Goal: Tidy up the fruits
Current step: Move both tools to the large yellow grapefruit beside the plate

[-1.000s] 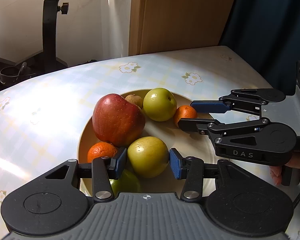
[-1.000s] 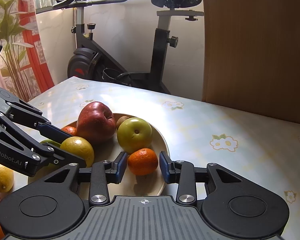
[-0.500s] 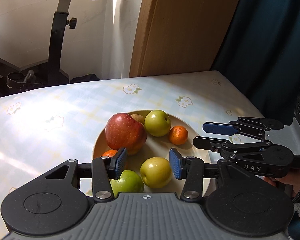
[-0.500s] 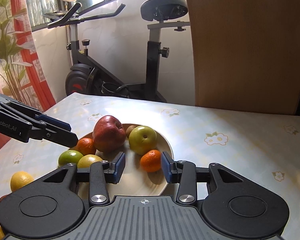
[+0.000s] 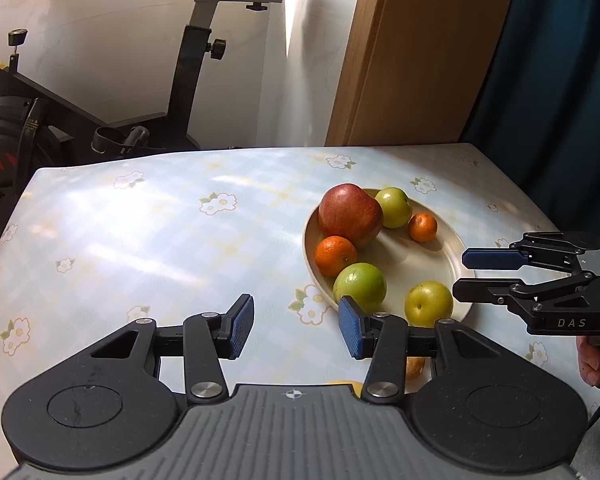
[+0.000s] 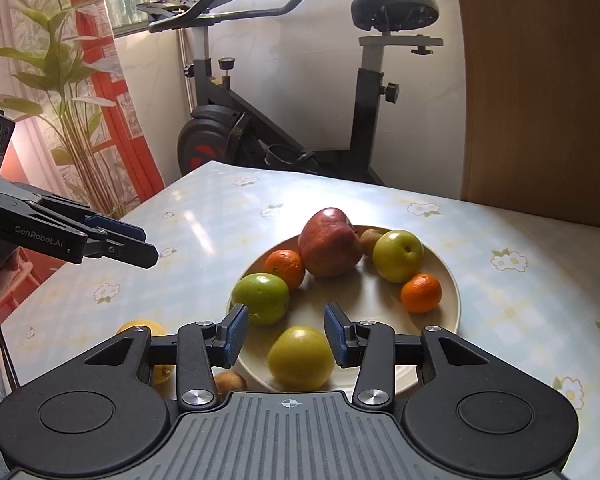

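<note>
A cream plate (image 5: 416, 264) holds a red apple (image 5: 350, 214), two oranges (image 5: 335, 255), green apples (image 5: 359, 282) and a yellow-green apple (image 5: 428, 304). My left gripper (image 5: 296, 328) hangs open over bare tablecloth left of the plate, nothing between its fingers. In the right wrist view my right gripper (image 6: 286, 334) hovers above the near rim of the plate (image 6: 360, 300); its jaws are opening. The yellow-green apple (image 6: 300, 358) lies below the gap, untouched by the pads. The red apple (image 6: 330, 242) and a small orange (image 6: 420, 292) sit further back.
Loose fruit lies on the table near the plate's front: a lemon (image 6: 140, 326) and a brown kiwi (image 6: 230, 382). An exercise bike (image 6: 364, 120) stands beyond the table's far edge, beside a wooden panel (image 5: 412, 60). A dark curtain (image 5: 560, 80) hangs at right.
Both grippers have drawn back and upward from the plate. The left one has swung left, off the fruit and over the tablecloth. The right one's jaws stand a little wider.
</note>
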Available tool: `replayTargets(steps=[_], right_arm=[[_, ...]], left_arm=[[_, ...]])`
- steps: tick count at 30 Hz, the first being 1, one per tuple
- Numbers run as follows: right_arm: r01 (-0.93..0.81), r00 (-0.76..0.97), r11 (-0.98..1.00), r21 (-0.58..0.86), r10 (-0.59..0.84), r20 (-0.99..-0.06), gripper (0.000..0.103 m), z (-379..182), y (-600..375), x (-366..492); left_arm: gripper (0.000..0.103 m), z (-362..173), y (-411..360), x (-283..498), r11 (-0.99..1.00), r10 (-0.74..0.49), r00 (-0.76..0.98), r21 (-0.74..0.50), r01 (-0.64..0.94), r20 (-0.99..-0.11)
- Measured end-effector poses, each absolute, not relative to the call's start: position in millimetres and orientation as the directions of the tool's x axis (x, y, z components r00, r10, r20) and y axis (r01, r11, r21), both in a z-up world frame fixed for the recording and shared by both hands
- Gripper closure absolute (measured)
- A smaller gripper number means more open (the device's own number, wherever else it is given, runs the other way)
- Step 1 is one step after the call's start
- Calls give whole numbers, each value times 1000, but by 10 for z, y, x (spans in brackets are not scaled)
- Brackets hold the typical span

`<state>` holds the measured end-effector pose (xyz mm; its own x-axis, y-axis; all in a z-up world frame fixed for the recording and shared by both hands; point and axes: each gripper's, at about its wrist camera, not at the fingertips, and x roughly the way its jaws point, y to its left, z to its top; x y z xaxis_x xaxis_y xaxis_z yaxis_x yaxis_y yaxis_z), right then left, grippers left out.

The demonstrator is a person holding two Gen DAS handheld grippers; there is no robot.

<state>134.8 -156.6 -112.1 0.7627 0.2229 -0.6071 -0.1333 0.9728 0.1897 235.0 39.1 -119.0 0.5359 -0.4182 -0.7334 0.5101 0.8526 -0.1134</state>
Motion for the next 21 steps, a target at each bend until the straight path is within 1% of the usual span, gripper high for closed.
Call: replayTargets(steps=[6, 9, 13, 15, 18, 21], right_arm=[[-194, 714, 965, 175, 261, -650, 64, -1128, -1178, 1328], [-222, 688, 965, 138, 256, -679, 64, -1144, -995, 1351], [-246, 662, 963, 107, 248, -707, 64, -1183, -832, 1382], [-254, 652, 963, 88, 238, -720, 64, -1216, -766, 1403], [-259, 637, 963, 70, 225, -738, 64, -1258, -726, 1441], [-257, 625, 964, 62, 215, -751, 64, -1288, -722, 1486]], left_arm=[[54, -1282, 540, 2212, 847, -432, 529, -128, 515, -730], [54, -1350, 631, 2142, 850, -440, 524, -149, 505, -730], [54, -1519, 758, 2134, 854, -459, 502, -209, 476, -733], [55, -1610, 841, 2102, 851, -484, 479, -266, 453, -732], [55, -1676, 942, 2045, 837, -528, 462, -343, 428, -713], [55, -1659, 949, 1985, 816, -563, 464, -370, 445, -684]])
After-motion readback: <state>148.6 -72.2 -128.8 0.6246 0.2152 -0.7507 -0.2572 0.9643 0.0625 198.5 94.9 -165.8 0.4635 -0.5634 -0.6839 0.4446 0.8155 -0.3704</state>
